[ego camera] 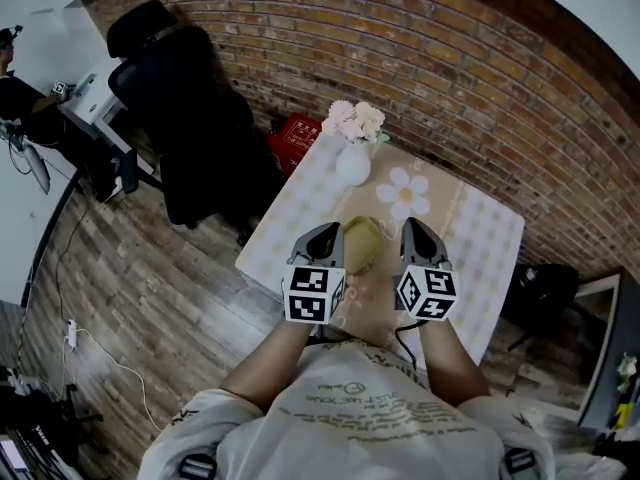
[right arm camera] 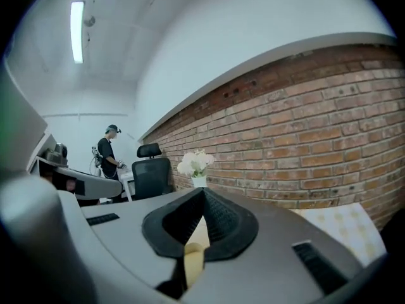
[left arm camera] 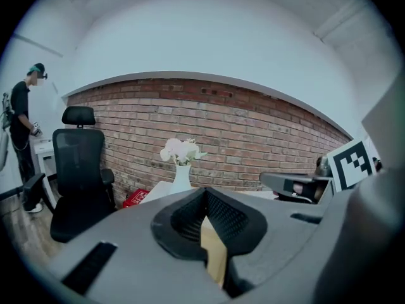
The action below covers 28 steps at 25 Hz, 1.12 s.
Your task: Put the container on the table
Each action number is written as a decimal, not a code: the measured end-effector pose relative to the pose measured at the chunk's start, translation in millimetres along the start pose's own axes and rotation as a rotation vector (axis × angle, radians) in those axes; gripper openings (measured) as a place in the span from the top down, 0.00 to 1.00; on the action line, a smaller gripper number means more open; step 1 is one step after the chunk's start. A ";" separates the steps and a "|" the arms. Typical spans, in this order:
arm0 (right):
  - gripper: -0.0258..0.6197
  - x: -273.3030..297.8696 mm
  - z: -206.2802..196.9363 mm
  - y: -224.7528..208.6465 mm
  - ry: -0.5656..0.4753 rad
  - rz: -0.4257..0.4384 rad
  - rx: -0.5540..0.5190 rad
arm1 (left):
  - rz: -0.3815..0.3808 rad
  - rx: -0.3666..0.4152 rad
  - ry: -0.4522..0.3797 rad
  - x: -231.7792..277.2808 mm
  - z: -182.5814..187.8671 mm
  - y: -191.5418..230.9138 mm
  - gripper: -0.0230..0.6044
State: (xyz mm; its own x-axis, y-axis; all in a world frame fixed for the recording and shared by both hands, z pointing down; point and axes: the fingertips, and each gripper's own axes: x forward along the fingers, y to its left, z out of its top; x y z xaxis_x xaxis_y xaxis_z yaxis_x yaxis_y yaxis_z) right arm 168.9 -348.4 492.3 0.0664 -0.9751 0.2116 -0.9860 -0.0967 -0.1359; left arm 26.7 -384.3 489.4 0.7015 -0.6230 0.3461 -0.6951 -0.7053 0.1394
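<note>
In the head view, the yellowish container (ego camera: 362, 243) hangs between the left tongs (ego camera: 325, 236) and the right tongs (ego camera: 415, 230), over the cloth-covered surface (ego camera: 480, 238) on the person's side of the white vase (ego camera: 352, 163). How high it hangs cannot be told. To set it down well, I judge both hands should sink together and level, keeping to the near side of the vase. Neither should let go until the base sits flat. In the left gripper view, the left tongs (left arm camera: 205, 192) are nearly closed. Their tips meet, and a tan edge of the container (left arm camera: 214, 252) is pinched lower down, with the vase straight ahead beyond them. In the right gripper view, the right tongs (right arm camera: 204, 195) are likewise clamped tight on a pale yellow sliver of the container (right arm camera: 193, 258), the vase just past their tips.
</note>
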 end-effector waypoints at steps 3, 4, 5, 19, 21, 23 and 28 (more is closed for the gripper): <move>0.96 -12.6 19.1 -1.8 -0.046 -0.046 -0.034 | -0.037 0.016 -0.014 5.0 5.9 -5.0 0.95; 0.96 -17.7 24.6 -2.1 -0.062 -0.060 -0.051 | -0.048 0.023 -0.017 6.6 7.3 -7.1 0.95; 0.96 -22.8 29.7 -1.9 -0.076 -0.072 -0.070 | -0.057 0.029 -0.019 8.0 8.5 -9.1 0.95; 0.96 -37.8 32.1 -11.4 -0.087 -0.155 -0.043 | -0.144 0.085 -0.035 23.9 21.3 -20.3 0.95; 0.96 -35.7 31.5 -12.0 -0.085 -0.159 -0.038 | -0.150 0.089 -0.032 26.3 22.0 -19.7 0.95; 0.96 -33.2 32.1 -10.9 -0.084 -0.157 -0.032 | -0.154 0.091 -0.029 27.9 22.3 -18.4 0.95; 0.96 -26.8 33.9 -8.6 -0.087 -0.160 -0.025 | -0.161 0.096 -0.031 31.2 24.4 -12.9 0.95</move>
State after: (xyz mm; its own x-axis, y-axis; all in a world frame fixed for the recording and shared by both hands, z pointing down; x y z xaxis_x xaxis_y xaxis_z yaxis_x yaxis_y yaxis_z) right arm 180.8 -328.2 455.0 0.2348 -0.9614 0.1437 -0.9652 -0.2481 -0.0828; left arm 61.4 -402.9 475.8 0.8080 -0.5085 0.2977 -0.5563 -0.8249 0.1009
